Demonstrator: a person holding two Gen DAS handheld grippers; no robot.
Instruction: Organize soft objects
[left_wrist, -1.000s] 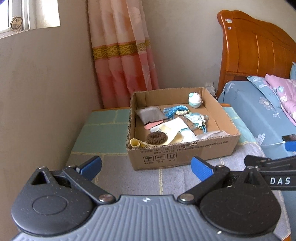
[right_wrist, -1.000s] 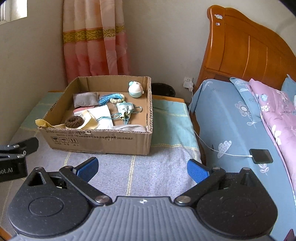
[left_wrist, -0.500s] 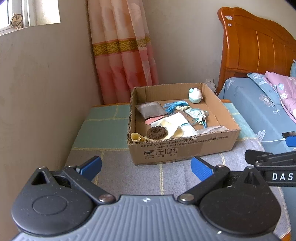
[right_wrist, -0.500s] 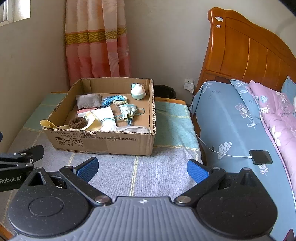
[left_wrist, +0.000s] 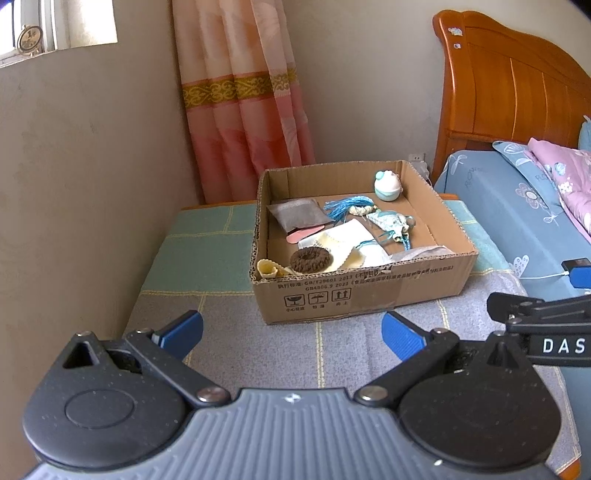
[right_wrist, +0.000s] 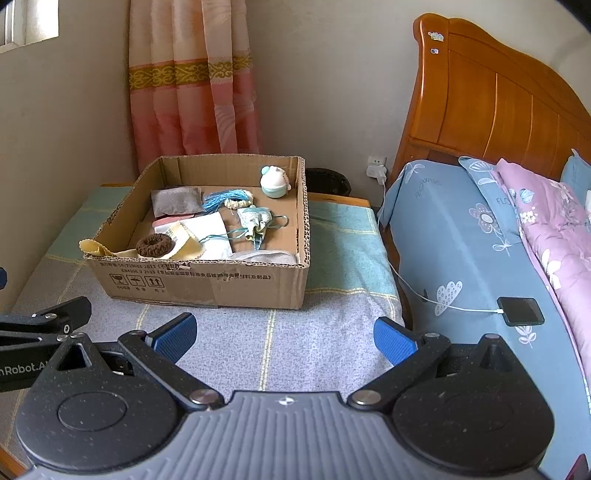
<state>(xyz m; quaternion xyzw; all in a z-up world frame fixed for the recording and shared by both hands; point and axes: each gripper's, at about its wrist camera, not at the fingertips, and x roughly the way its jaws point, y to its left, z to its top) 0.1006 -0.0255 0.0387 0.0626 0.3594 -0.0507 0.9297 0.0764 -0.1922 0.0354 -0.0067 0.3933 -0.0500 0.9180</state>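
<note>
An open cardboard box (left_wrist: 354, 295) (right_wrist: 207, 280) stands on a cloth-covered table. Inside lie a brown scrunchie (left_wrist: 309, 259) (right_wrist: 154, 245), a grey pouch (left_wrist: 298, 216) (right_wrist: 176, 201), a blue tassel (left_wrist: 347, 205) (right_wrist: 226, 197), a pale teal round toy (left_wrist: 386, 185) (right_wrist: 273, 181), a patterned teal pouch (left_wrist: 391, 223) (right_wrist: 255, 221) and yellow and white cloths (left_wrist: 343, 243) (right_wrist: 199, 230). My left gripper (left_wrist: 291, 332) is open, nothing between its blue pads, well short of the box front. My right gripper (right_wrist: 284, 338) is open and empty too, in front of the box's right part.
The table's checked cloth (left_wrist: 207, 258) (right_wrist: 343, 266) meets a wall at the left. A pink curtain (left_wrist: 240, 99) hangs behind. A bed with blue sheet (right_wrist: 454, 251), pink quilt (right_wrist: 550, 221) and wooden headboard (right_wrist: 491, 103) lies right; a phone (right_wrist: 520, 311) charges on it.
Both grippers have drawn back and risen slightly, so the box looks a little farther and lower in each view. Both stay open; nothing in the box moved.
</note>
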